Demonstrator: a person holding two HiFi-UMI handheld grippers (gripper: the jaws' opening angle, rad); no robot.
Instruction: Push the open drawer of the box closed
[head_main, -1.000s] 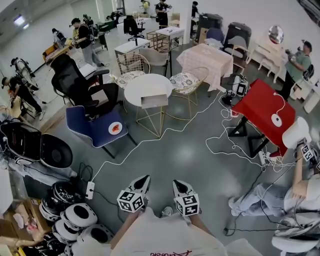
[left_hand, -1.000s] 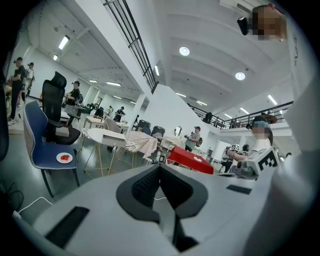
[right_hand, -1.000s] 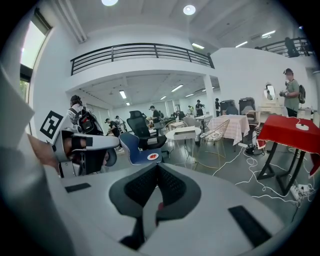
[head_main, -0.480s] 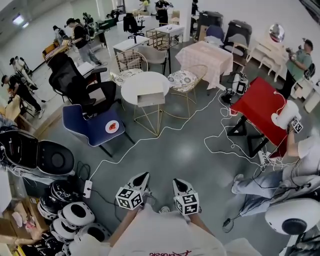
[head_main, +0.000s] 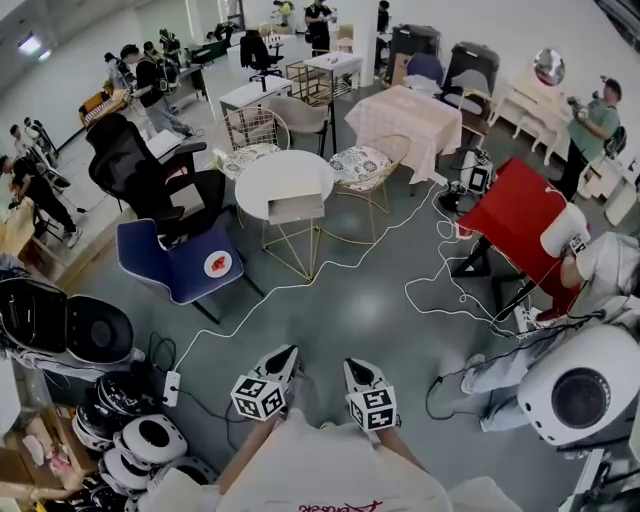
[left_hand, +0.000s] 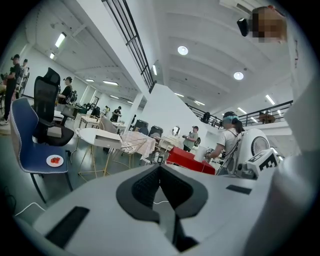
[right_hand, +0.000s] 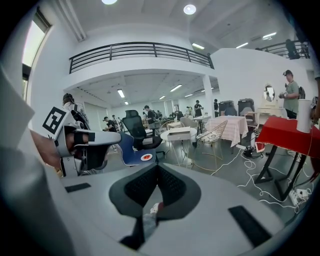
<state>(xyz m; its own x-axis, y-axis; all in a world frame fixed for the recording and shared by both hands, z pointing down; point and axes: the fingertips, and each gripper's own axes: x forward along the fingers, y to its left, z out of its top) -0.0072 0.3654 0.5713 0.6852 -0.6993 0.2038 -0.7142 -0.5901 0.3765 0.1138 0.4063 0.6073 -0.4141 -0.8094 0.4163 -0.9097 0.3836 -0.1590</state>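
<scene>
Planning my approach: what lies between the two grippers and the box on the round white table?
In the head view, only grey floor lies between them, crossed by one white cable.

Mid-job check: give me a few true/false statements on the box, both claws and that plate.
1. The box stands on the round white table. True.
2. The left claw touches the box. False: it hangs far short of the box and the table.
3. The right claw is shut with nothing in it. True.
4. The plate lies on the red table. False: it lies on the seat of the blue chair.
</scene>
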